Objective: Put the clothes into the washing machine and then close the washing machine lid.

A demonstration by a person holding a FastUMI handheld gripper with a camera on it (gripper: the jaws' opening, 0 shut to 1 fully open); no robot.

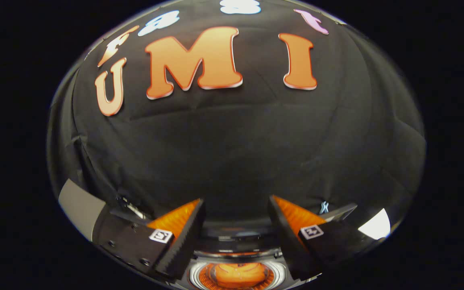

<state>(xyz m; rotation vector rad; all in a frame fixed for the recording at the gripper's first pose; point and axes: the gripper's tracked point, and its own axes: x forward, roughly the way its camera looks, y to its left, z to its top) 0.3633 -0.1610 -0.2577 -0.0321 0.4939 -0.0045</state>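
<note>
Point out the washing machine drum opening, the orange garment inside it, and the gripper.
Washing machine drum opening (pixel 193 274), gripper view, on its pale round rim.
Orange garment (pixel 238 274), gripper view, on its middle, inside the drum.
Gripper (pixel 236 219), gripper view, midway between its open jaws.

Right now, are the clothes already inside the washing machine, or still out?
Inside: an orange garment lies in the round drum below the tool, whose fingers stand apart, holding nothing. Where the lid stands, I cannot tell.
</note>
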